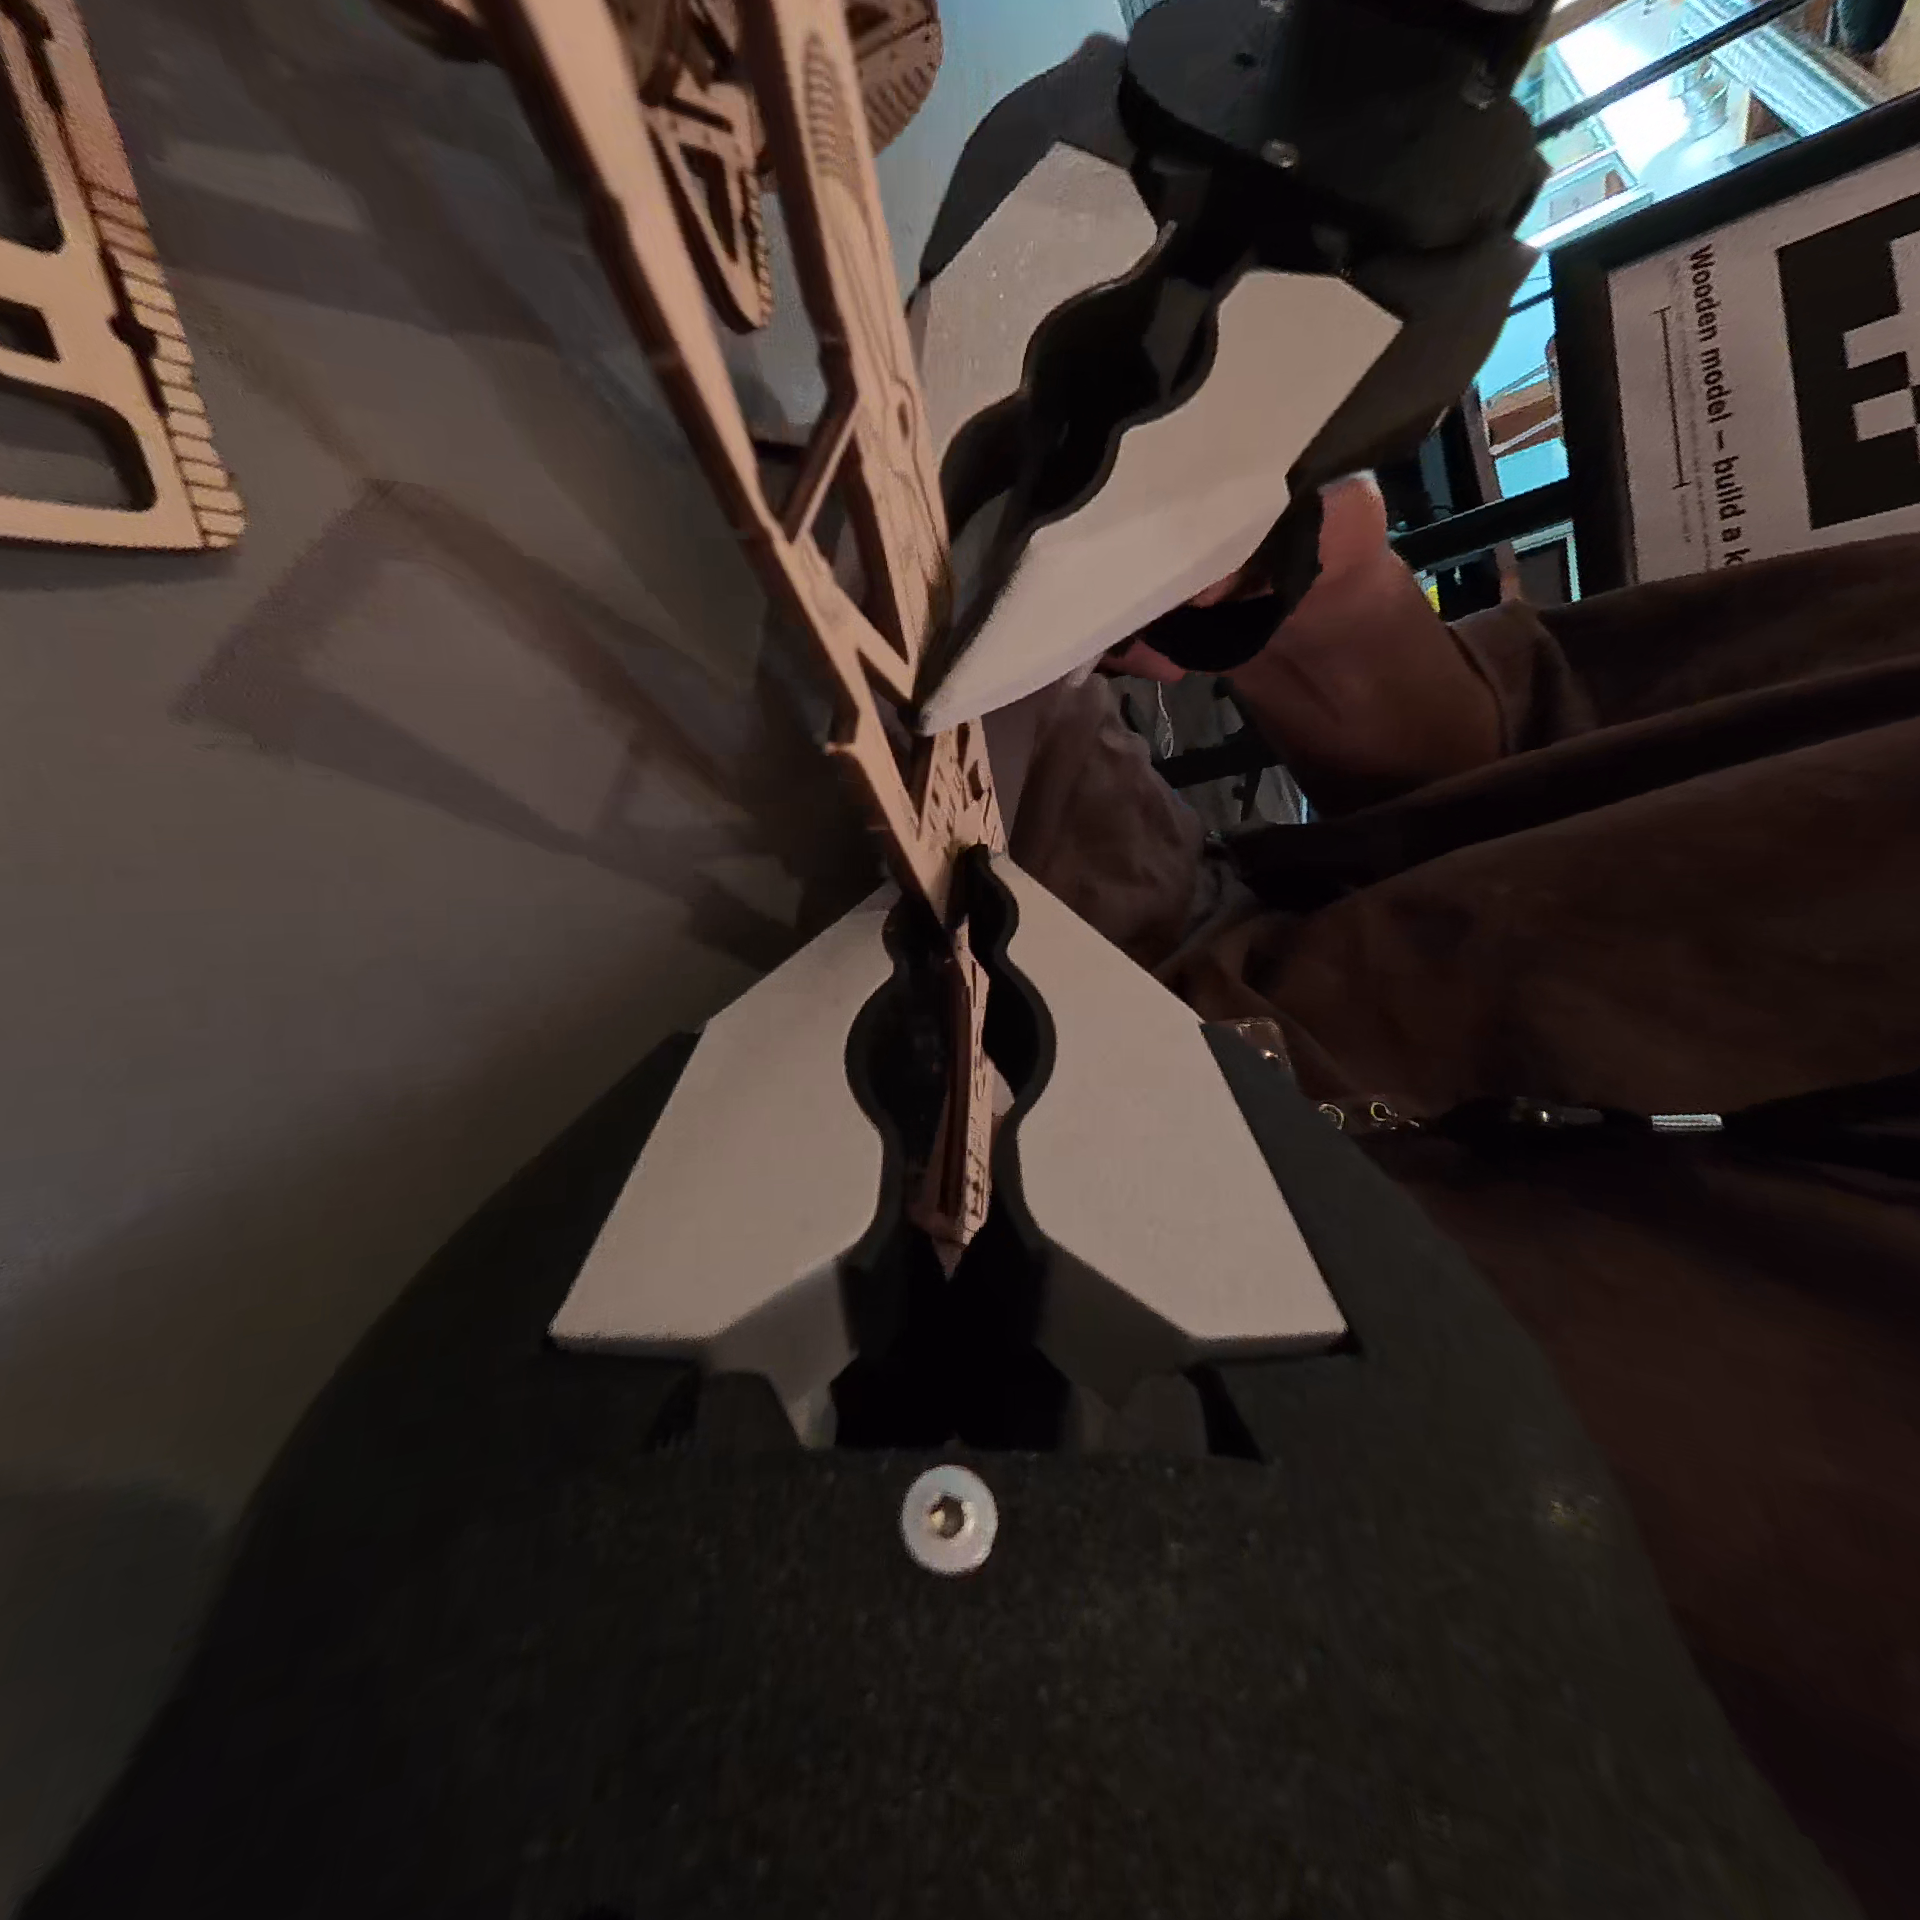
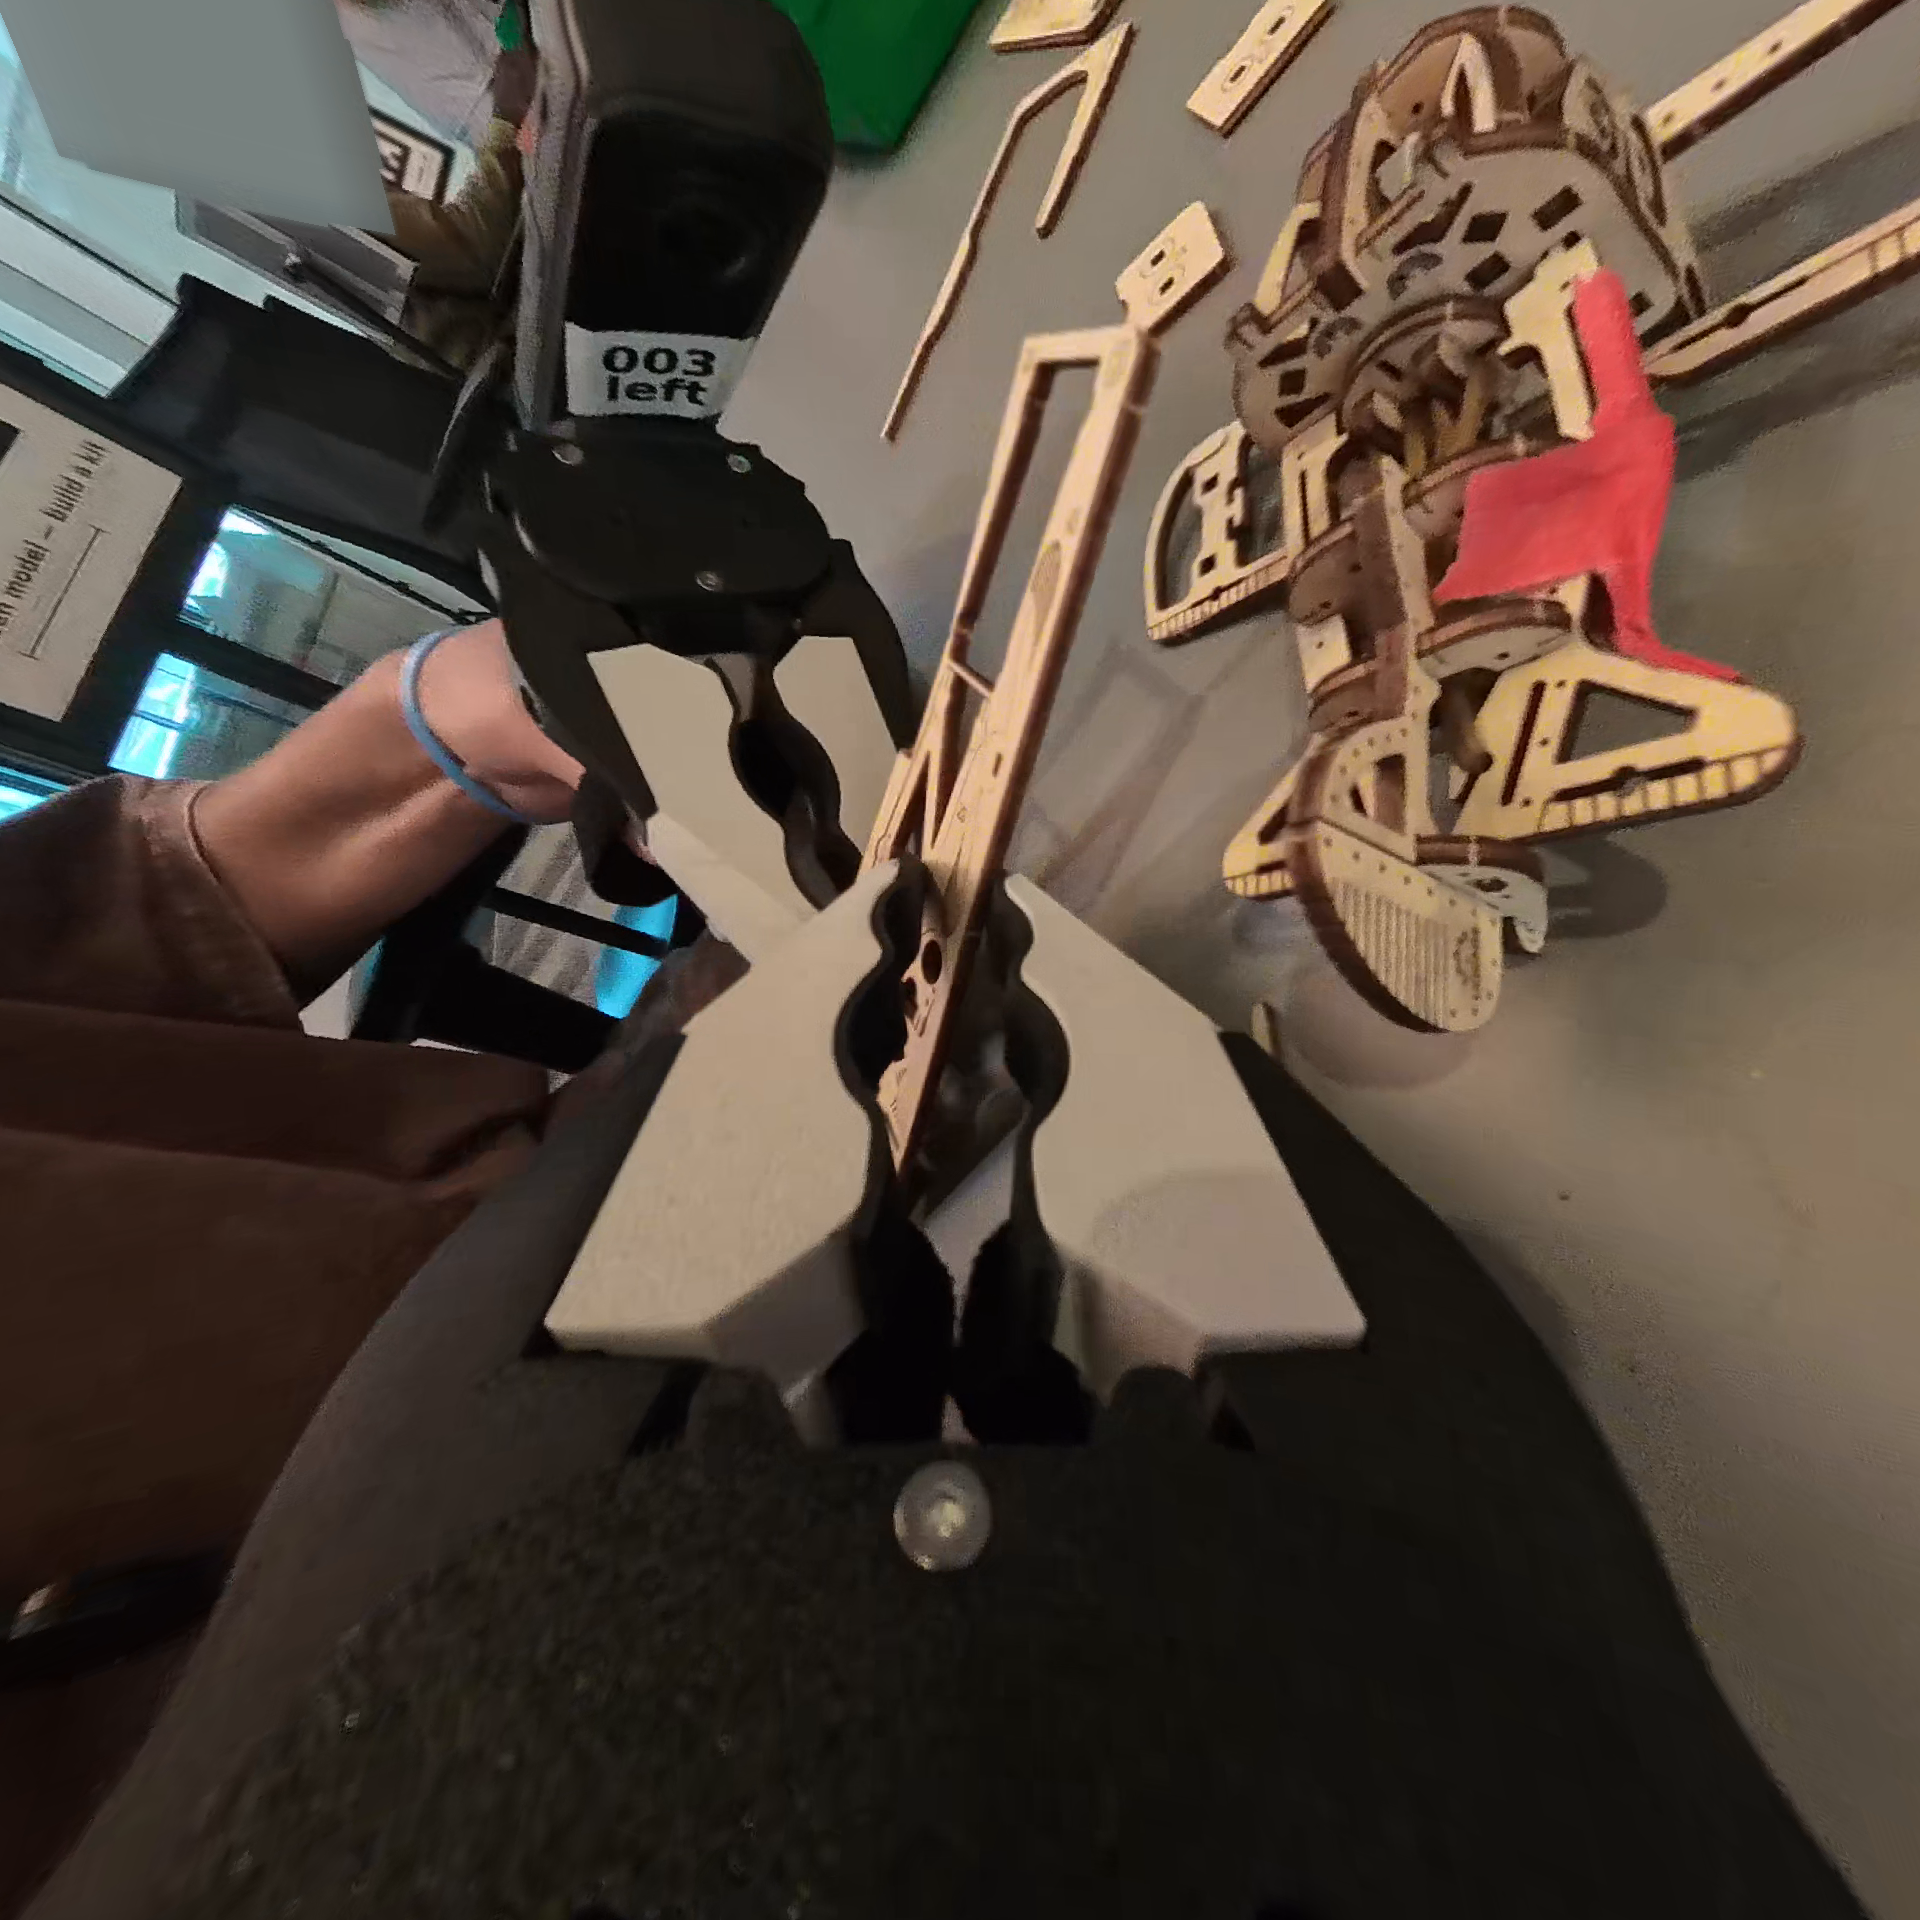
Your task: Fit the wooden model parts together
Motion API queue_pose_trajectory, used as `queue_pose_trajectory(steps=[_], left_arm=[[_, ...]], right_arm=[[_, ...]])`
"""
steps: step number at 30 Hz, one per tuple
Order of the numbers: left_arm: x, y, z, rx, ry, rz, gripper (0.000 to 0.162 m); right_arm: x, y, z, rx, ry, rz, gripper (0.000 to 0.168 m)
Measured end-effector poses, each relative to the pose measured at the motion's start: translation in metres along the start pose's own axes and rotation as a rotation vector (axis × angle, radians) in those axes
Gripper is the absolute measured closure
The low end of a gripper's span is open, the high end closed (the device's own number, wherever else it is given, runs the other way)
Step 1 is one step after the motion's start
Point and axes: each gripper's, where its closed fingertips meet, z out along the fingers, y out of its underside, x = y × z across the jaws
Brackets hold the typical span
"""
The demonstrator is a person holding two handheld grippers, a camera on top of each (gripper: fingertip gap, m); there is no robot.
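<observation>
A long open wooden frame part (image 1: 623, 166) (image 2: 1075, 540) stands tilted above the grey table (image 2: 1507, 1299). My left gripper (image 1: 951, 883) is shut on its near end. My right gripper (image 2: 951, 883) is shut on the same end from the other side. Each gripper shows in the other's view, the right one (image 1: 925, 717) and the left one (image 2: 826, 873), with fingertips almost touching. I cannot tell whether the held wood is one piece or two joined. A partly built wooden model (image 2: 1434, 644) with a red cloth (image 2: 1558, 488) lies on the table to the right.
Loose wooden parts lie at the back: a bent strip (image 2: 1039, 145) and small plates (image 2: 1179, 260). A flat toothed wooden piece (image 1: 114, 343) lies at the left. A green thing (image 2: 873, 62) stands behind. A person's brown sleeves (image 1: 1558, 935) and a framed sign (image 1: 1683, 416) are close.
</observation>
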Motion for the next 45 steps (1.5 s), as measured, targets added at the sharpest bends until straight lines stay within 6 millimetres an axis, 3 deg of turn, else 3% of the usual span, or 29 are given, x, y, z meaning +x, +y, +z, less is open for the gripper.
queue_pose_trajectory(steps=[6, 14, 35, 39, 45], left_arm=[[0.004, -0.004, -0.001, 0.026, 0.04, -0.013, 0.161], [0.005, -0.003, 0.001, 0.014, 0.042, -0.02, 0.161], [-0.002, 0.001, 0.006, -0.02, 0.006, -0.068, 0.16], [-0.002, -0.003, 0.004, 0.006, 0.019, -0.082, 0.159], [-0.002, -0.005, 0.003, 0.008, 0.03, -0.075, 0.16]], right_arm=[[-0.006, -0.013, -0.01, 0.08, -0.14, 0.154, 0.158], [-0.001, -0.01, -0.007, 0.058, -0.091, 0.132, 0.158], [0.025, 0.003, 0.004, -0.073, 0.376, -0.286, 0.151], [0.021, -0.005, -0.002, -0.001, 0.276, -0.174, 0.147], [0.015, -0.015, -0.008, 0.056, 0.285, -0.236, 0.142]])
